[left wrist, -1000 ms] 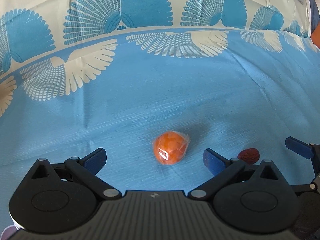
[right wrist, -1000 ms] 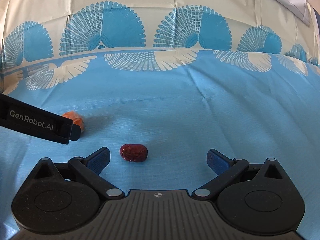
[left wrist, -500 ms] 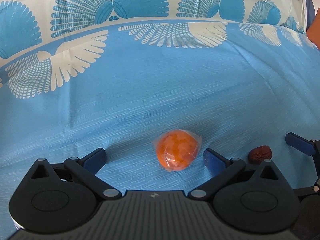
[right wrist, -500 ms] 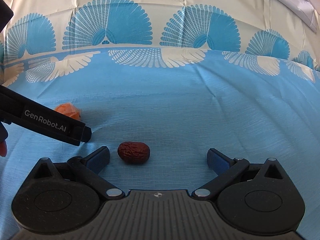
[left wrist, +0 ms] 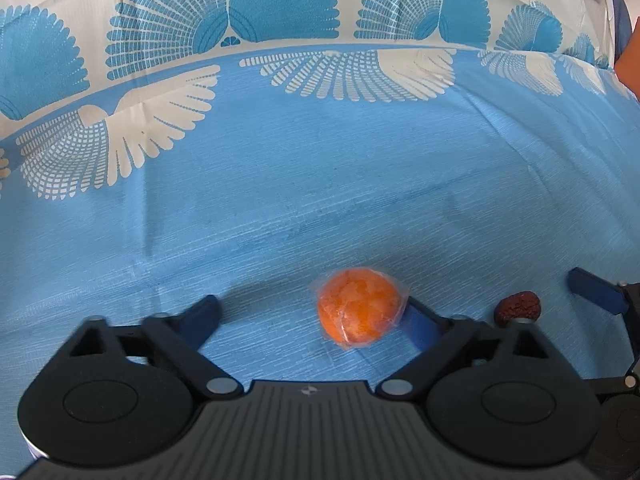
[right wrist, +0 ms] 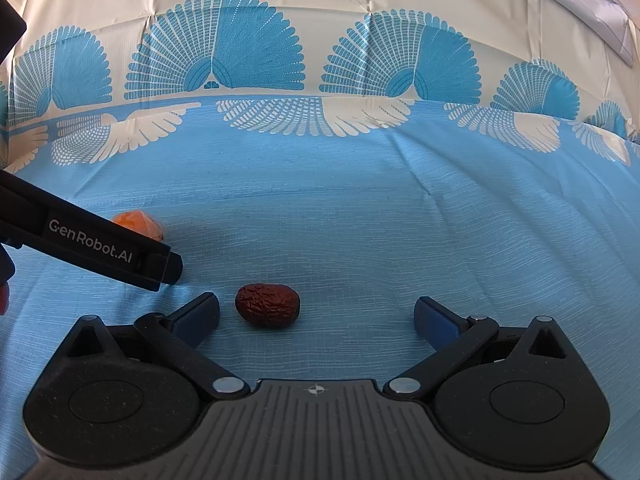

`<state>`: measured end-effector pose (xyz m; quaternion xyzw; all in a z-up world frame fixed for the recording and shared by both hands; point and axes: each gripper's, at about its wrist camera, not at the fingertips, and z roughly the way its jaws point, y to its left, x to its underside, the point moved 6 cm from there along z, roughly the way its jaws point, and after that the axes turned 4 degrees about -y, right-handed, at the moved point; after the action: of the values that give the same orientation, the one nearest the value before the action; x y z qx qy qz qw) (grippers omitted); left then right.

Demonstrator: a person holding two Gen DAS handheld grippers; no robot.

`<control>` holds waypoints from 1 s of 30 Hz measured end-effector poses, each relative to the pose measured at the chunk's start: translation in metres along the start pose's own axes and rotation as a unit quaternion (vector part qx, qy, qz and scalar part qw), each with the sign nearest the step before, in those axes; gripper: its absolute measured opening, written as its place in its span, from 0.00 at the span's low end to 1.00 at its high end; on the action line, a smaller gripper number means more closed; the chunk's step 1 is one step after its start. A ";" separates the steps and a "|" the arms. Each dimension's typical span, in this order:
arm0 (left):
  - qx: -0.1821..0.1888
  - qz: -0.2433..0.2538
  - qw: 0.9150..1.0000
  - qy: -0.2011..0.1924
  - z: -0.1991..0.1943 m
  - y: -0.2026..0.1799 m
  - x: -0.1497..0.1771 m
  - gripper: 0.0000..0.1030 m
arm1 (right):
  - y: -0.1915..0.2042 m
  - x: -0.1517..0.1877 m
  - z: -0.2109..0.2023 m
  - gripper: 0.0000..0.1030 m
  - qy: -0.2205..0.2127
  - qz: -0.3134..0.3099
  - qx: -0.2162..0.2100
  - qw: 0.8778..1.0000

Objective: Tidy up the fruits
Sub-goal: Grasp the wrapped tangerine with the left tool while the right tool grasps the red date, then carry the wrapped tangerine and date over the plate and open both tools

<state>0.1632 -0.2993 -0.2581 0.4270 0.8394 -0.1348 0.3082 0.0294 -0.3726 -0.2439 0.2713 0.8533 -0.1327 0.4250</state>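
Fruit lies on the blue tablecloth, well in from its patterned far edge: a wrapped orange sits between the wide-open fingers of the left gripper, nearly touching the right one. The right gripper, equally spread and empty, frames a dried date lying crosswise, nearer its left finger.

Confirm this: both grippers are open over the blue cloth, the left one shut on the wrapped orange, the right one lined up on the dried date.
Not quite. The left gripper is open; the wrapped orange lies on the blue cloth between its fingers, as the left wrist view shows. The right gripper is open around the dried date.
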 end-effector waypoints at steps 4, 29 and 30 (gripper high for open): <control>0.013 0.006 1.000 -0.008 -0.020 -0.004 -0.001 0.40 | 0.006 -0.006 -0.011 0.31 -0.004 -0.012 0.008 1.000; -0.055 -0.100 0.993 0.044 -0.367 0.040 0.178 0.40 | 0.044 -0.004 -0.321 0.31 0.033 0.037 -0.115 0.992; -0.063 -0.108 0.991 0.044 -0.378 0.045 0.188 0.40 | 0.053 -0.002 -0.332 0.31 0.032 0.032 -0.127 0.991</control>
<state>-0.0370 0.0317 -0.0825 0.3190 0.9002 -0.0953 0.2807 -0.1560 -0.1782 -0.0421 0.2469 0.8673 -0.0007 0.4323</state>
